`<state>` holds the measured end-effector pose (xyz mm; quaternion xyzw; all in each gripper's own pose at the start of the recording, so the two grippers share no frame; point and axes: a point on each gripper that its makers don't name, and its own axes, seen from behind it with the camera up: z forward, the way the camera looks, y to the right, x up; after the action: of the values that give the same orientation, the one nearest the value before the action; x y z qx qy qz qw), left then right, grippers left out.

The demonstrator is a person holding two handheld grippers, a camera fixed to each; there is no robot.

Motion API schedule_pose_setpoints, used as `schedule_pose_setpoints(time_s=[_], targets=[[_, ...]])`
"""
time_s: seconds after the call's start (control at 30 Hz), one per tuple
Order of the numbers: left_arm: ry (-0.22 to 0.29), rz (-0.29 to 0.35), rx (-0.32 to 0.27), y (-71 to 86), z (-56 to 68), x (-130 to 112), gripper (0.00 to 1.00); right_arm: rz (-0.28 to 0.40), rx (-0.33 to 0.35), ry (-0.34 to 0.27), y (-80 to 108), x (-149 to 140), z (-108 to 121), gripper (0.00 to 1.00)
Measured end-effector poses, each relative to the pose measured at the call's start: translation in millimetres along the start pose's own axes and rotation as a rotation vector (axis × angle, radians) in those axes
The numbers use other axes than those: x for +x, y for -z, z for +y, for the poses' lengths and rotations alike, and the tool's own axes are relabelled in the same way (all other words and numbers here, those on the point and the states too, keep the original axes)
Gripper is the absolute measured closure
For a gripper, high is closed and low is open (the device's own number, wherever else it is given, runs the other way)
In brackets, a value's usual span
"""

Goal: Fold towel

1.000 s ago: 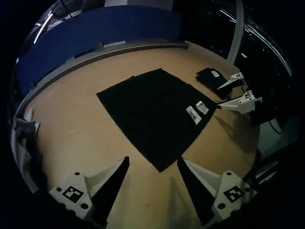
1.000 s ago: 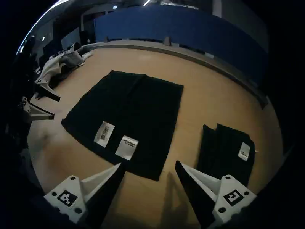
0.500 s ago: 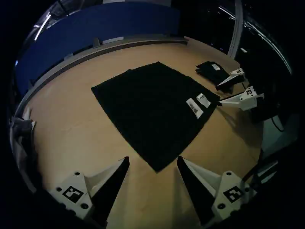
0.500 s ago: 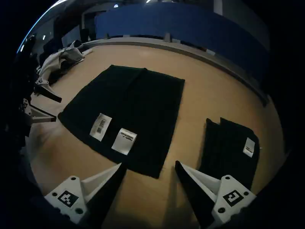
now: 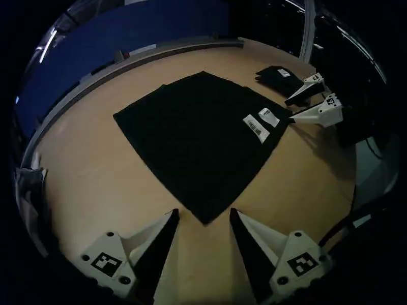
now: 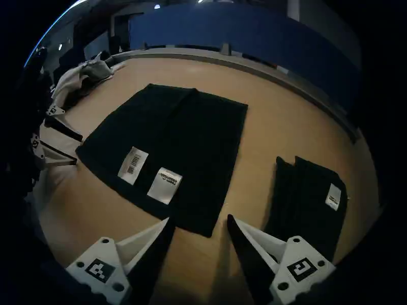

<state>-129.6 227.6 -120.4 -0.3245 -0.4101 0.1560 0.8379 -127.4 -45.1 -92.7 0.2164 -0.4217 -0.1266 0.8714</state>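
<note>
Left gripper: the left gripper point(image 5: 203, 211) hangs just over the table point(image 5: 91, 168), jaws apart and holding nothing. The gap between its fingers is a little narrower than half a second ago.

Right gripper: the right gripper point(image 6: 201, 218) is likewise empty and open. Its fingers have also drawn in slightly from their wider spread.

Towel: the dark towel point(image 5: 198, 132) lies spread flat on the wooden table. In each gripper view one near corner sits at 6 o'clock.

What has changed: both grippers have crept forward and lower. In the left gripper view the corner tip now lies between the fingertips, where a second ago it lay just ahead of them. In the right gripper view the corner has slid in the same way.

Corners: the two grippers face adjacent corners of the same edge. The white tags point(image 6: 165, 185) sit near the right gripper's corner, at about 10 o'clock from its fingertips.

Contact: neither pair of fingers presses on the cloth yet, and the towel itself has not shifted or lifted.

Meaning for the task: this looks like the final approach to a two-corner pinch, with the fold itself not begun. Both jaws need to come down over their corners and close before anything is lifted.

Neighbours: a folded towel point(image 6: 310, 203) rests at 3 o'clock of the spread one in the right gripper view, well apart from it.
</note>
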Motion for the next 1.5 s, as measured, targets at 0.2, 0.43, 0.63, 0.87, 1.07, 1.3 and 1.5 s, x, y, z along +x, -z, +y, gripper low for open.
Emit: schedule_pose_setpoints(time_s=[0.2, 0.43, 0.63, 0.87, 1.07, 1.3, 1.5], targets=[[-0.002, 0.0, 0.004, 0.7, -0.4, 1, 0.39, -0.002, 0.021, -0.025, -2.5, -2, -4, 0.36], [0.0, -0.003, 0.01, 2.5, -3.2, 1, 0.59, -0.006, 0.03, -0.036, -2.0, -2, -6, 0.45], [0.003, -0.005, 0.022, 0.7, -5.0, 1, 0.86, -0.014, 0.032, -0.042, -0.5, -2, -5, 0.57], [0.021, -0.007, 0.017, 1.1, -5.6, 1, 0.91, -0.017, 0.053, -0.062, -0.9, -1, -9, 0.88], [0.04, -0.005, 0.009, 1.1, -5.6, 0, 0.92, -0.02, 0.055, -0.05, -0.6, 0, -11, 0.91], [0.048, 0.008, 0.008, 5.5, -7.8, 7, 0.92, -0.006, 0.057, -0.049, 3.6, 7, -11, 0.91], [0.065, 0.027, 0.013, 16.6, -13.9, 21, 0.92, 0.017, 0.061, -0.046, 13.9, 23, -14, 0.91]])
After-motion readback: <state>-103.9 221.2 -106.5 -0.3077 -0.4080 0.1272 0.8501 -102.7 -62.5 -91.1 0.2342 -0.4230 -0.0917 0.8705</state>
